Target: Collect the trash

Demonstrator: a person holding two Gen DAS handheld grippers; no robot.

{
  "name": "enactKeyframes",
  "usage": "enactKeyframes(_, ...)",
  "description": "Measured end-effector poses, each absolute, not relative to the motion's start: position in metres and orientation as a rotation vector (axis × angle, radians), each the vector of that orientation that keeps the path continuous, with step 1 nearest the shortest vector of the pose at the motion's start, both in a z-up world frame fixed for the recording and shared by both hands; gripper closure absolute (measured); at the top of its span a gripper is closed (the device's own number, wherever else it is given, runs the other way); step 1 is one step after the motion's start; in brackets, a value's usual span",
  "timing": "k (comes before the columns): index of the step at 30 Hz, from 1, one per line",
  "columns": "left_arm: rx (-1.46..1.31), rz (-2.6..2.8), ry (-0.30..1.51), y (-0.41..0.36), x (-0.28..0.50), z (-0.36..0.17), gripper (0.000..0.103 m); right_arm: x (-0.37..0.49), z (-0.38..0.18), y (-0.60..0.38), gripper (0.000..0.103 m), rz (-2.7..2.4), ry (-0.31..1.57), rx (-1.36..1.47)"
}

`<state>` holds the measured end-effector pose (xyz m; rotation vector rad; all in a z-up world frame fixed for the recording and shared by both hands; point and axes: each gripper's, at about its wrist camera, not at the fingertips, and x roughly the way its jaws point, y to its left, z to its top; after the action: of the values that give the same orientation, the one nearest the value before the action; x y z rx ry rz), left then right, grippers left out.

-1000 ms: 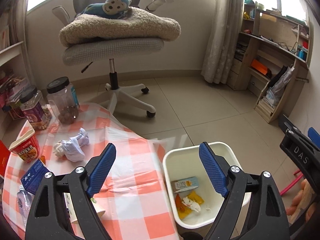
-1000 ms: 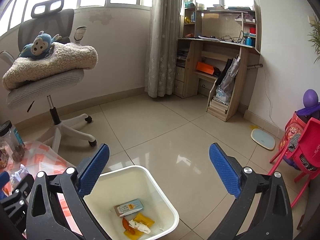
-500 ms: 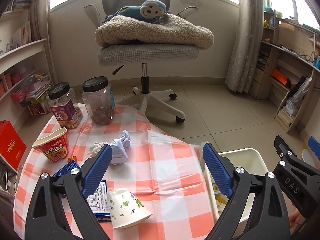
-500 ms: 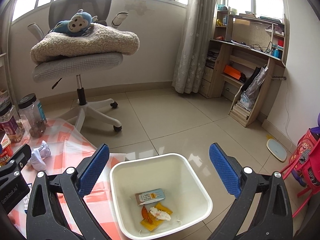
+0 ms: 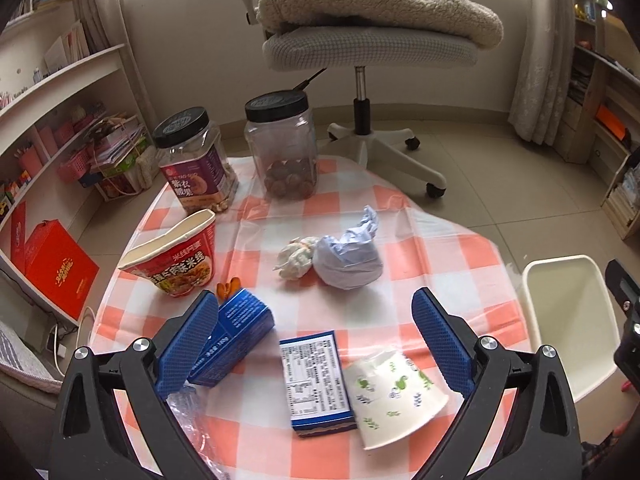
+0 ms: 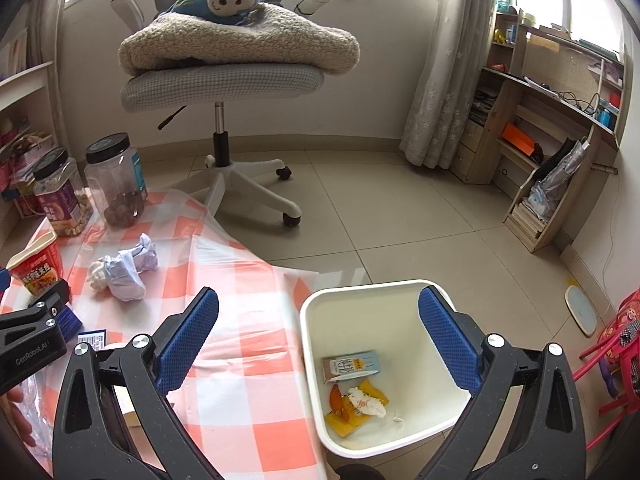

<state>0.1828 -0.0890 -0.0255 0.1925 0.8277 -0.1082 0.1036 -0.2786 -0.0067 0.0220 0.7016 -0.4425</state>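
My left gripper [image 5: 314, 298] hangs over the checked table [image 5: 440, 248], jaws opening and nothing held. Below it lie a blue carton [image 5: 240, 336], a flat blue-and-white box [image 5: 314, 380] and a tipped paper cup [image 5: 394, 396]. Farther off are a crumpled pale-blue paper ball [image 5: 347, 258], a white tissue wad [image 5: 296, 258] and a red noodle cup [image 5: 176, 256]. My right gripper [image 6: 319, 294] is open and empty above the white bin [image 6: 360, 288], which holds a small box [image 6: 352, 365] and orange scraps [image 6: 352, 408].
Two black-lidded jars [image 5: 196, 164] [image 5: 282, 148] stand at the table's far edge. Behind is an office chair [image 5: 368, 44] with a blanket and plush monkey. A red box [image 5: 60, 268] sits on the floor at left, a red child's chair [image 6: 616, 344] at right.
Both views have swung left, away from the bin and toward the table. The left gripper now looks down on the table's trash, with the bin at its right edge. Its jaws stand slightly wider.
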Motion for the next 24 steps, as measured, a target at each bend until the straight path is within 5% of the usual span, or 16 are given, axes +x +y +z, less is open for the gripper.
enactKeyframes(16, 0.402, -0.106, 1.223, -0.016, 0.260, -0.124, 0.010, 0.159, -0.064, -0.203, 0.007, -0.105, 1.031, -0.039)
enactKeyframes(21, 0.400, -0.166, 1.263, -0.008, 0.261, -0.136, 0.062, 0.170, -0.082, -0.178, 0.007, 0.011, 1.127, -0.072)
enactKeyframes(24, 0.379, -0.185, 1.244, -0.001, 0.256, -0.134, 0.063, 0.175, -0.093, -0.169, 0.007, 0.053, 1.180, -0.065)
